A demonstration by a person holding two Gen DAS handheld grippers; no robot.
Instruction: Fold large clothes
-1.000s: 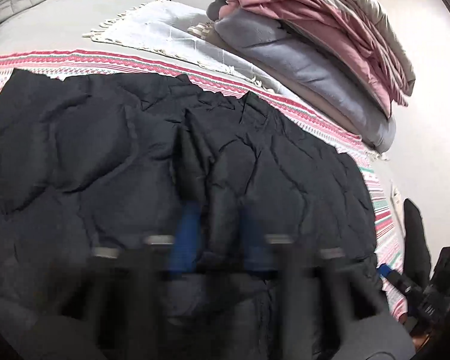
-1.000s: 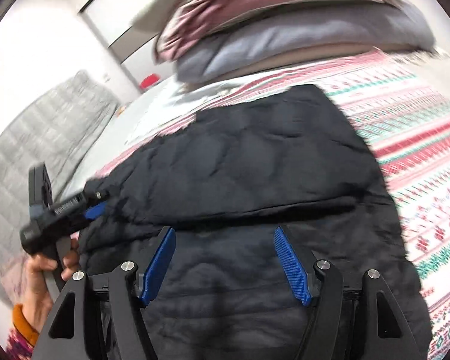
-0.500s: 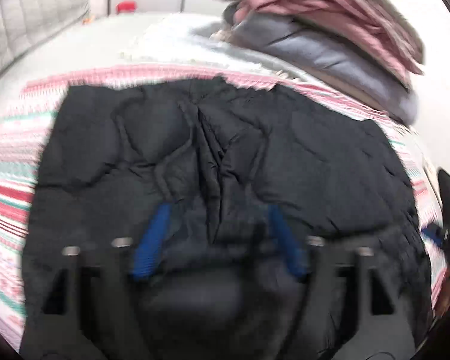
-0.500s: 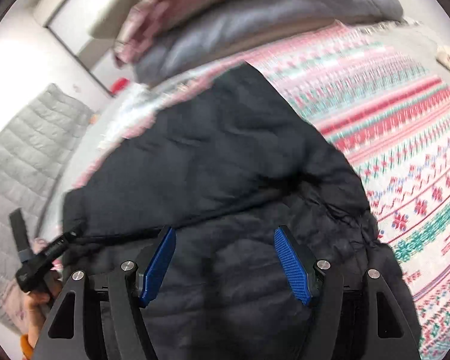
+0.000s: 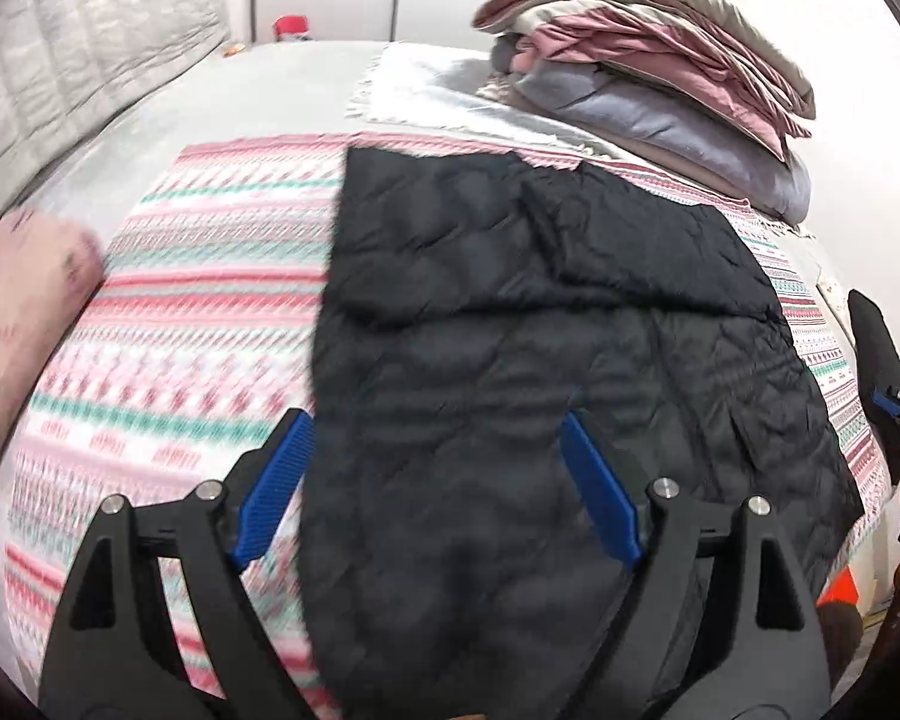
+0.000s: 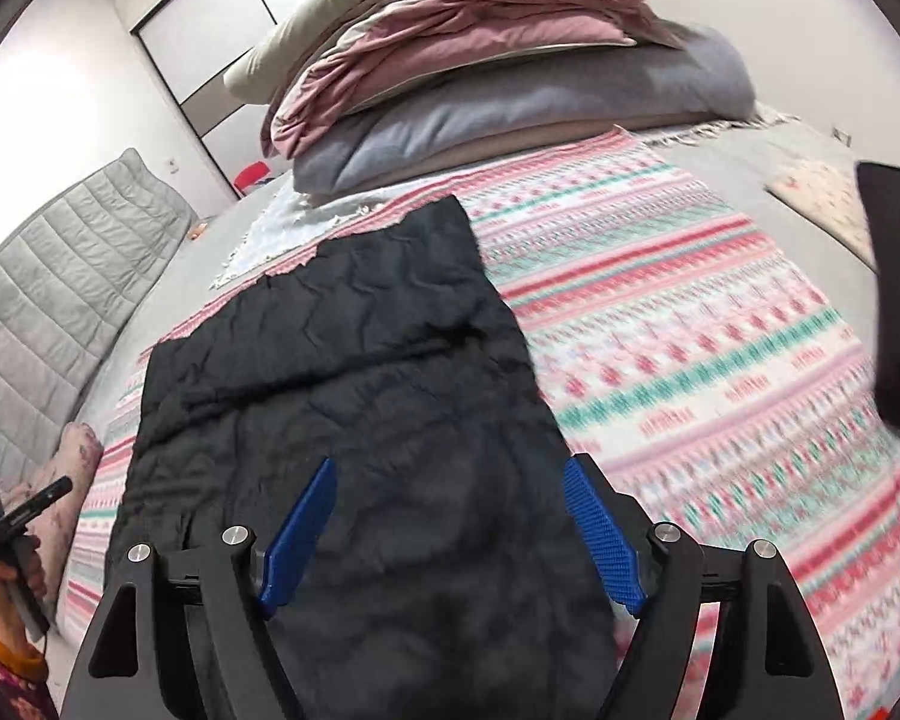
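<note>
Above the bed, the left gripper (image 5: 435, 483) stood with its blue pads spread wide and nothing between them, poised over the near left edge of the black quilted jacket (image 5: 540, 360). The right gripper (image 6: 450, 531) was likewise wide open and empty, hanging over the jacket's near right part. The jacket lay as a long dark strip, its far part doubled over in a fold across the middle, on a pink, red and teal patterned blanket (image 6: 720, 330). Beyond it a stack of folded bedding (image 6: 480, 60), grey under pink under beige, rested at the far end of the bed. A grey padded headboard (image 6: 48, 276) ran along the left side.
</note>
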